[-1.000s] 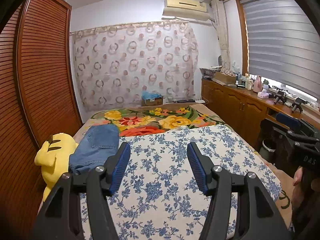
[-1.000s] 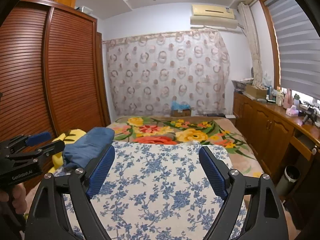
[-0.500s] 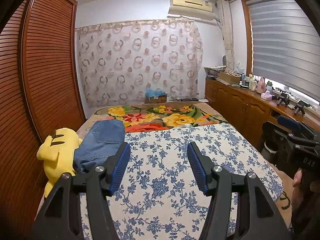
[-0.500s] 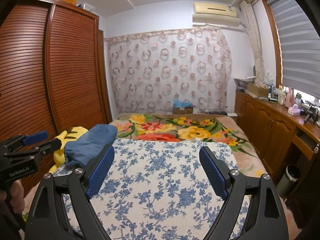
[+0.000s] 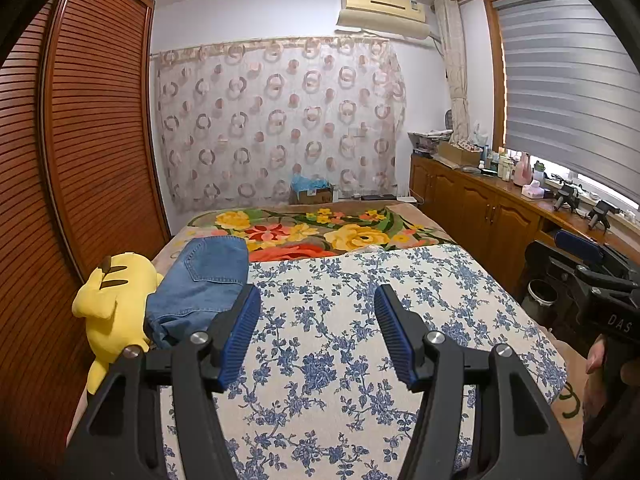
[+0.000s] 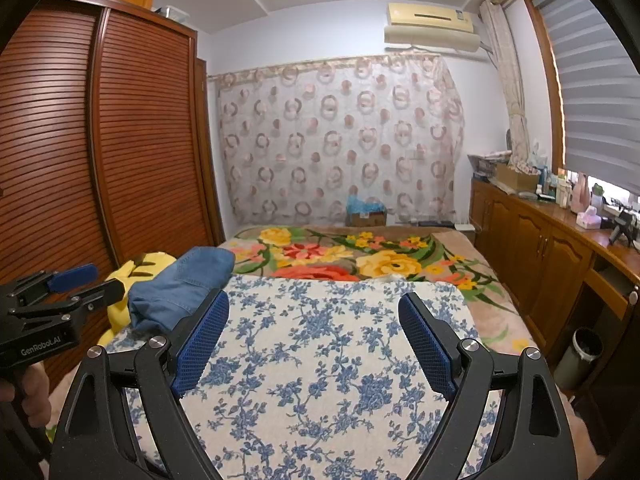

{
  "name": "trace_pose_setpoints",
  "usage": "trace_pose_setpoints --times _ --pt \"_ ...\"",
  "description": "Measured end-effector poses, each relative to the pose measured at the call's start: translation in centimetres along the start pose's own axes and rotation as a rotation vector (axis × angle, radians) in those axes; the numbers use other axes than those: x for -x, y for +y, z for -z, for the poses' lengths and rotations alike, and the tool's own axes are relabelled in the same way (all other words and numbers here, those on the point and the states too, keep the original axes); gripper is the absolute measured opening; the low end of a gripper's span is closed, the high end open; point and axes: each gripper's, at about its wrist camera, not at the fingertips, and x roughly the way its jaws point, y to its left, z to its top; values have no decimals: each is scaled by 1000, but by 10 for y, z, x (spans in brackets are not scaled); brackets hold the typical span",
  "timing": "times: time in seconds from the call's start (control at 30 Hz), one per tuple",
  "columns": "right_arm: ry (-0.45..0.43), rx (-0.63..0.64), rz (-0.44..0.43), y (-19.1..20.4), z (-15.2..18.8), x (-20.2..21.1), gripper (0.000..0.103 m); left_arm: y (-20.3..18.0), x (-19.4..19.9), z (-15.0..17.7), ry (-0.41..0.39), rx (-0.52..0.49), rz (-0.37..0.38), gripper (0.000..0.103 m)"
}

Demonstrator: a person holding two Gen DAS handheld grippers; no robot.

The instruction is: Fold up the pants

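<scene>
Folded blue denim pants lie at the left side of the bed, resting partly on a yellow plush toy. The right wrist view shows the same pants beyond the left finger. My left gripper hovers over the blue-flowered sheet, open, nothing between its blue pads, the pants just left of its left finger. My right gripper is open wider, also over the sheet and holding nothing. Each gripper appears at the edge of the other's view: the left one, the right one.
A floral blanket covers the far end of the bed. A slatted wooden wardrobe runs along the left. Wooden cabinets with clutter on top stand on the right, with a bin on the floor. A patterned curtain hangs behind.
The left wrist view has shifted slightly, so the pants and plush sit a little further right and lower. Both grippers keep the same opening; the right one has hardly moved.
</scene>
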Motion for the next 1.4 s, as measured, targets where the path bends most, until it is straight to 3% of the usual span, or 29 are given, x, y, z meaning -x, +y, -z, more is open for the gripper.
trace_pose_setpoints --times 1.4 --pt "3 -1 -3 0 -1 0 89 0 0 -2 2 3 5 60"
